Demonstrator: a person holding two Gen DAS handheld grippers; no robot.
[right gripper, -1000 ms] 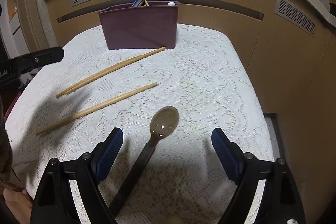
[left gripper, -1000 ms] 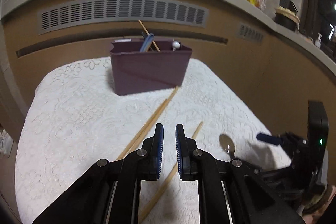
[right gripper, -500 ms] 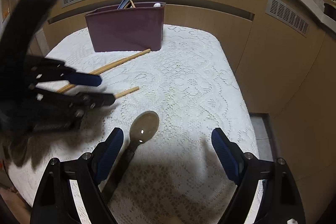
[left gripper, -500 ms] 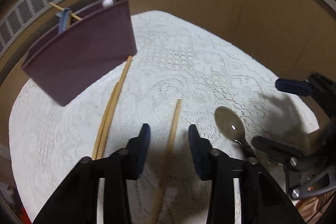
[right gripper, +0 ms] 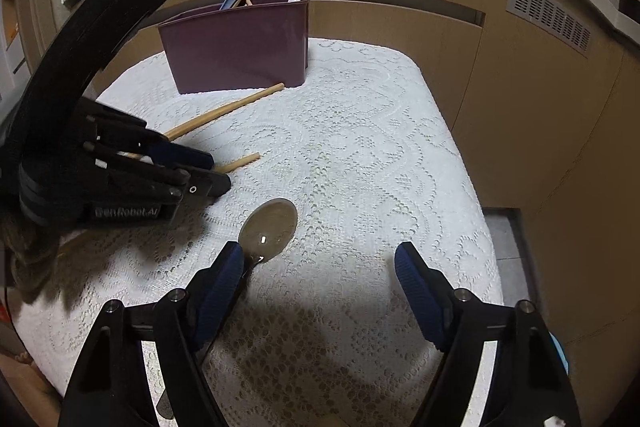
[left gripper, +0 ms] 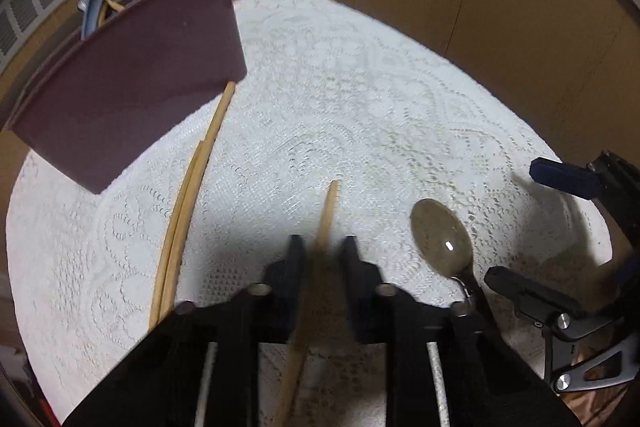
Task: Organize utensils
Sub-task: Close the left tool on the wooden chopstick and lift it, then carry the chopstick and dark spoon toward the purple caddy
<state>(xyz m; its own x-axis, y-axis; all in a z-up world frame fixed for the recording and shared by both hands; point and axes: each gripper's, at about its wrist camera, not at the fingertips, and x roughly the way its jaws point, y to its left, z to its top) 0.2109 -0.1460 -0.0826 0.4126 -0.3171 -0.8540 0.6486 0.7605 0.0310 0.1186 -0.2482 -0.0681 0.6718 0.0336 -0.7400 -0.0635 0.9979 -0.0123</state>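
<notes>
Left gripper (left gripper: 322,253) parted, straddling lone chopstick (left gripper: 327,211). Right gripper (right gripper: 320,267) wide open, spoon (right gripper: 269,227) at its 10 o'clock finger.

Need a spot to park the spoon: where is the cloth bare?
Bare lace runs from the purple bin along the cloth's right edge, beyond the spoon. Crowded on the left: paired chopsticks, single chopstick, left tongs.

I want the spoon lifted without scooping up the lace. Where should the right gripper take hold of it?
Probably the dark handle, not the bowl. The spoon lies flat, its bowl wide and shallow, its handle narrow. Come from above, open right gripper shifted left so its fingers straddle the handle.
</notes>
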